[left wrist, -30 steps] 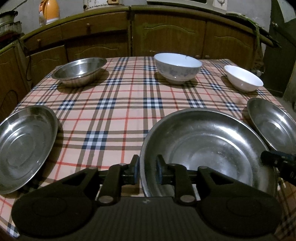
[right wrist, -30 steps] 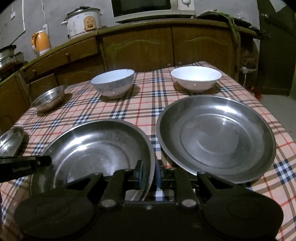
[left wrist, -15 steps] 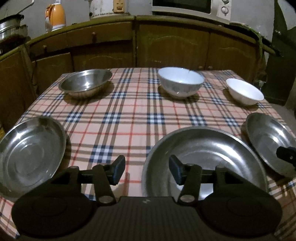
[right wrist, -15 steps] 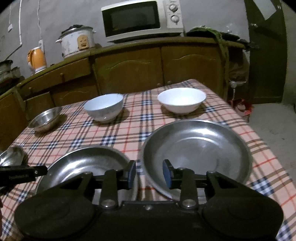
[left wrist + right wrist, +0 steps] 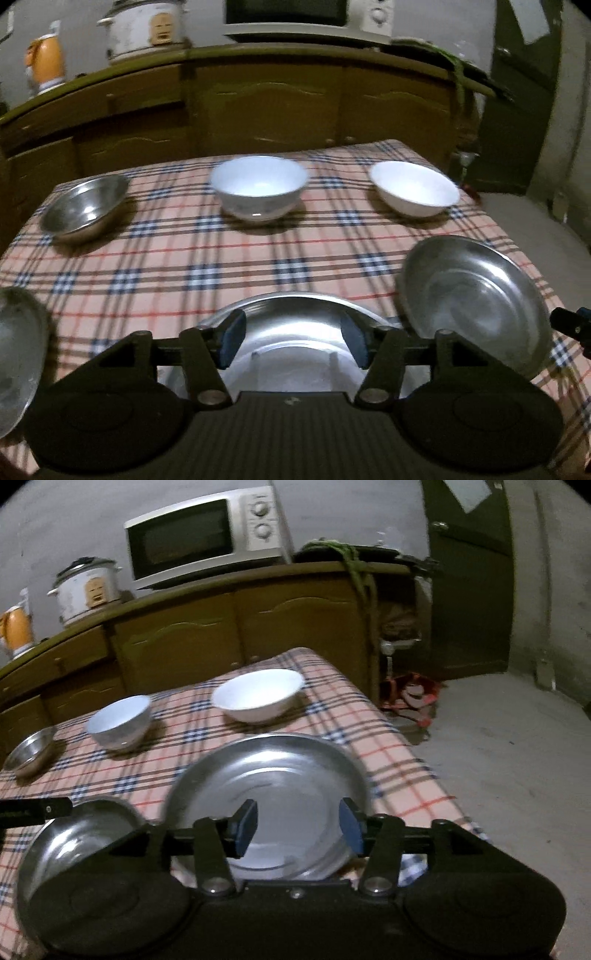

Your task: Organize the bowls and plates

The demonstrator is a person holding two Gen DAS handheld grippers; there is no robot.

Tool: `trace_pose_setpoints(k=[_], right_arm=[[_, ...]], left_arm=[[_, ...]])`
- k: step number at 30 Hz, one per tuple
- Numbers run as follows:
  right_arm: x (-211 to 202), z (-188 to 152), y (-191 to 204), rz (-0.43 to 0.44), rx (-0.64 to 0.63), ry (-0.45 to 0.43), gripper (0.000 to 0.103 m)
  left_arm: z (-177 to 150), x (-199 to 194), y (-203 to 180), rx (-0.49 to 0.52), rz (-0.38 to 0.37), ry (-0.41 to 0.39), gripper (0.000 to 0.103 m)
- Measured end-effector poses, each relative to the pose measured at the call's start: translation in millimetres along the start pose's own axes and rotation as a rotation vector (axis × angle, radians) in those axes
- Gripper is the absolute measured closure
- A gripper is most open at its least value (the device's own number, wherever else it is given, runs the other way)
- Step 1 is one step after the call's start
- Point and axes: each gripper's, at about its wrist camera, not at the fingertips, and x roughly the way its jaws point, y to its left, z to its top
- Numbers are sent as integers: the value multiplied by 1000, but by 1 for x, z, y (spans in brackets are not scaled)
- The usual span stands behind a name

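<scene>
The large steel plate (image 5: pixel 291 314) lies on the plaid table at the near edge. My left gripper (image 5: pixel 293 345) hovers above its near rim, jaws opening, pads touching nothing. A second steel plate (image 5: pixel 269 775) lies to its right; my right gripper (image 5: pixel 298 825) hangs over it, jaws opening and likewise empty. In the right wrist view the large plate (image 5: pixel 77 830) shows at lower left. A third steel plate (image 5: pixel 14 354) sits at far left. Along the back stand a steel bowl (image 5: pixel 85 208), a bluish-white bowl (image 5: pixel 260 186) and a white bowl (image 5: pixel 415 188).
The plaid tablecloth (image 5: pixel 177 280) covers the table, whose right edge (image 5: pixel 417 771) drops to bare floor. Wooden cabinets (image 5: pixel 295 635) run behind, carrying a microwave (image 5: pixel 199 542), a rice cooker (image 5: pixel 86 589) and an orange kettle (image 5: pixel 44 66). A dark door (image 5: pixel 469 590) is at right.
Both grippers were shut on the large plate's near rim; they have let go, opened wide and drawn back and upward. The plate now lies flat on the table.
</scene>
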Motion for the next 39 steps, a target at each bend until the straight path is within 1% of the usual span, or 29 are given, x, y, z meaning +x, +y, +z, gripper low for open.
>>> trace_pose_setpoints(k=[1,3,5,8,12,17,20,23,24,25,26,27,28,29,31,32,33,39], right_arm=[[2,0,-5,-5,7,4,39],[8,1,-15,-16,23,9,33],[14,1,-23,-30,35,18,32],[25,1,-35,-48,55,37,31],[41,1,-47,-46,90,67,31],[57,4,-54,-36,111,90,31],[68,3,-58,-30,131,114,31],[75,1,-61,-9,157,136,31],[77,1,-62,-4,162,138,31],[78,1,-62,3,165,137,33],[79,1,-61,10,166,137,45],[80,1,-60,19,167,139,66],[81,2,-59,25,166,145,76],[81,2,-57,18,159,149,78],[79,2,-53,5,140,146,78],[77,3,-53,8,142,141,82],[75,3,-53,6,143,137,83],[55,14,-43,-2,113,85,83]], left_arm=[[1,3,-5,8,-9,1,43],[4,8,-17,25,-22,1,41],[9,16,-27,37,-38,7,39],[15,27,-40,50,-56,21,37],[21,45,-59,76,-81,47,36],[24,70,-73,107,-83,93,36],[26,84,-76,102,-87,124,39],[29,93,-76,87,-104,155,57],[29,95,-77,89,-110,165,64],[28,97,-77,91,-118,174,68],[28,98,-79,93,-129,181,77],[27,99,-81,98,-135,188,84],[27,99,-82,103,-132,189,85],[26,98,-83,106,-129,187,85],[26,95,-81,99,-133,182,86],[26,92,-79,95,-131,180,86],[27,91,-78,92,-132,175,87],[35,70,-75,83,-131,132,87]])
